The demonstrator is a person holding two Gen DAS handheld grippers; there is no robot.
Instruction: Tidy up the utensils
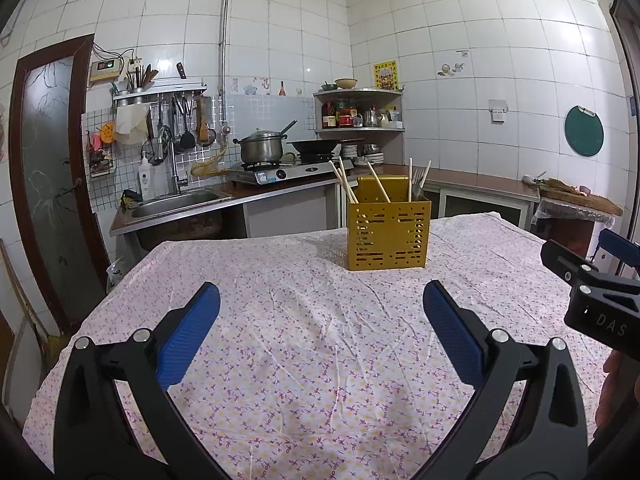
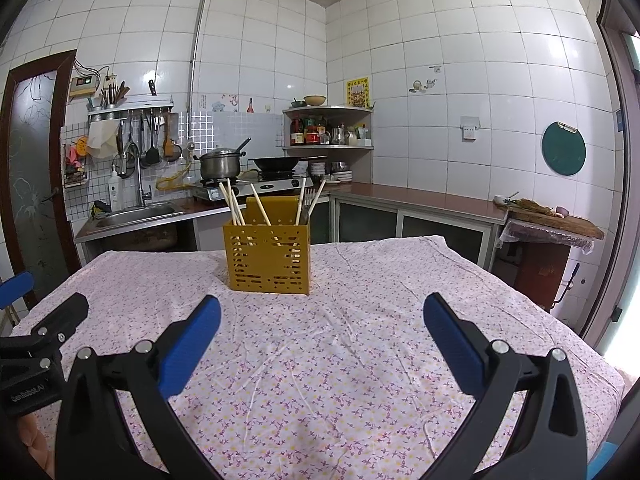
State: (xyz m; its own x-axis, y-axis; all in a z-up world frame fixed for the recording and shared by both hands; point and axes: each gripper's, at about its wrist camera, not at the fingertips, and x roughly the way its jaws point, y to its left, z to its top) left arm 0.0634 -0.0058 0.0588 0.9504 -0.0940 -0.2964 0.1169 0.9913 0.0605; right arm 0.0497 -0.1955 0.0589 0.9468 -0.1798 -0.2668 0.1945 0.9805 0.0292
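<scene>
Left hand-held gripper [image 1: 321, 332] spread wide, empty; right hand-held gripper [image 2: 322, 342] likewise.

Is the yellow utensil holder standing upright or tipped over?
Upright. The holder sits flat on the tablecloth, open top up, with chopsticks and a fork sticking out.

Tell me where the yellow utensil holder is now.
The yellow utensil holder stands upright on the floral tablecloth at the table's far side, ahead of both open tongs, chopsticks inside.
</scene>
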